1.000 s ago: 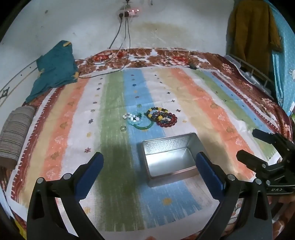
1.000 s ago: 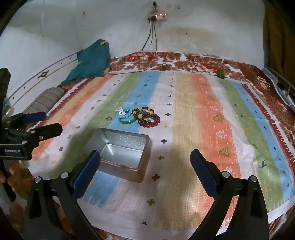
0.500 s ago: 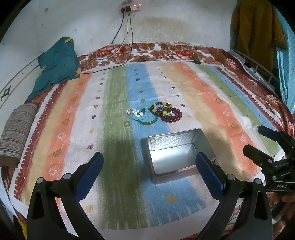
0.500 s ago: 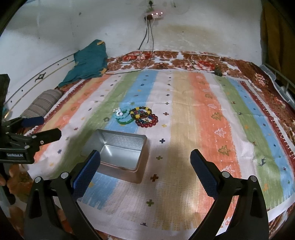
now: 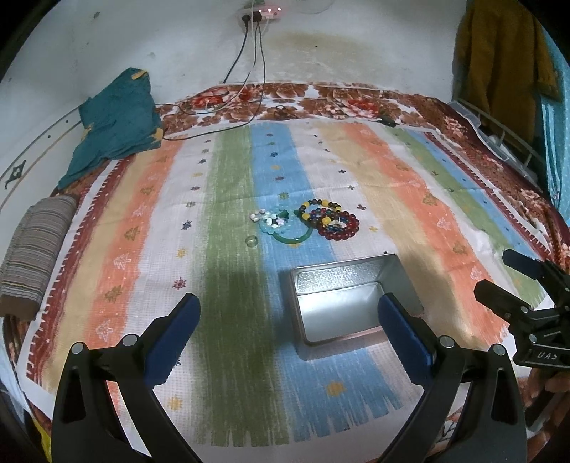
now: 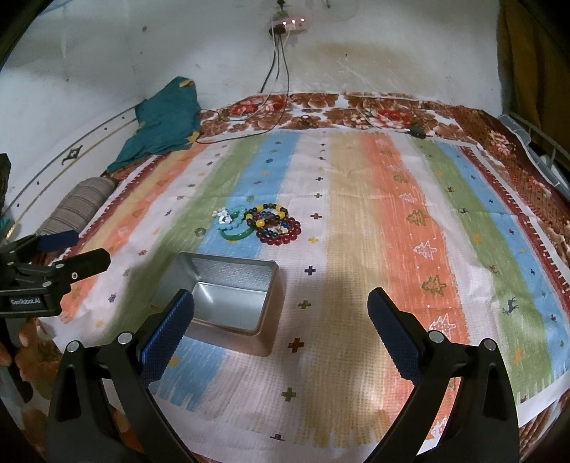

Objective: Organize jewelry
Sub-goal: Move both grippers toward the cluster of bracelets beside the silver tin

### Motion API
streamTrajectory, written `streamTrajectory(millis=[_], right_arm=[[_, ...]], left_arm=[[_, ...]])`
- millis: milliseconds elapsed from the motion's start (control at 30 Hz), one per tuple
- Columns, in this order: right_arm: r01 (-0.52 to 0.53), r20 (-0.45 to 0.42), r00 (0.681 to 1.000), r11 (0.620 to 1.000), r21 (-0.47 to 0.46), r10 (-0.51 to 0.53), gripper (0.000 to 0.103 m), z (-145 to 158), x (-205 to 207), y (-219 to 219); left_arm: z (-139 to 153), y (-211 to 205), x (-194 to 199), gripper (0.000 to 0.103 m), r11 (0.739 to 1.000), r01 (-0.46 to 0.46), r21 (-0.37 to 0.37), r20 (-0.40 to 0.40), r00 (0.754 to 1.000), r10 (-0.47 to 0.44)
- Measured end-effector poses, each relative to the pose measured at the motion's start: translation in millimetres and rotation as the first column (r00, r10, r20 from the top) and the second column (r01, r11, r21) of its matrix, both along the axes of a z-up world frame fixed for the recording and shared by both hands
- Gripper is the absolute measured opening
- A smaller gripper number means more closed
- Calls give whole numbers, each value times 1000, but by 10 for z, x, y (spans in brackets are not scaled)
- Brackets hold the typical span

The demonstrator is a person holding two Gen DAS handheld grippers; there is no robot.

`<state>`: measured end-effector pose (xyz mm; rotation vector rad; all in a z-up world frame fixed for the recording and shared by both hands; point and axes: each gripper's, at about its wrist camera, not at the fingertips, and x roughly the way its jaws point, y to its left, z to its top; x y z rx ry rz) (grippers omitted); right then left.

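A heap of jewelry lies on the striped cloth: a dark red bead bracelet (image 5: 339, 228) (image 6: 281, 235), a multicoloured bead bracelet (image 5: 320, 213) (image 6: 265, 215), a green bangle (image 5: 294, 238) (image 6: 237, 235), a pale bead bracelet (image 5: 269, 220) (image 6: 224, 219) and a small ring (image 5: 252, 241) (image 6: 199, 232). An open, empty metal tin (image 5: 351, 299) (image 6: 222, 288) sits nearer to me. My left gripper (image 5: 288, 324) (image 6: 64, 254) is open, hovering before the tin. My right gripper (image 6: 281, 320) (image 5: 506, 277) is open, right of the tin. Neither holds anything.
A teal garment (image 5: 114, 124) and a rolled striped cloth (image 5: 32, 249) lie at the left edge of the bed. Cables (image 5: 249, 107) run from a wall socket (image 5: 263, 14) across the far end. A wire rack (image 5: 498, 131) stands at the right.
Both grippers have drawn back and risen a little, so the tin and jewelry sit lower in view. Nothing was taken hold of.
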<state>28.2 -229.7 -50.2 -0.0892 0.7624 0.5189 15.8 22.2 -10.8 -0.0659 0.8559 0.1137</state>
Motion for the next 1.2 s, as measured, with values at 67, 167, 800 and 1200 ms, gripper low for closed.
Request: streamTrajectory(millis=[67,167,800,1200], right_arm=[[-1,-1,1000,1000,1,1,99,-1,1,0],[0,1,1000,1000,-1,0,99,-4,-2,3],[-18,-29,999,1000,-24,18,99,-47,171,155],[-16,-27,1000,997,-76,14,99,-56,452,252]], left_arm=[[-4,16,12,97,1000,1,-9,-1,1000,-1],[-10,24,33,97,1000,10,-25,-5,1000,-10],[-83,60,248,97,999,-37,13,-54,998,38],[-106,333,507,97,995,-102,-17,-64,993,100]])
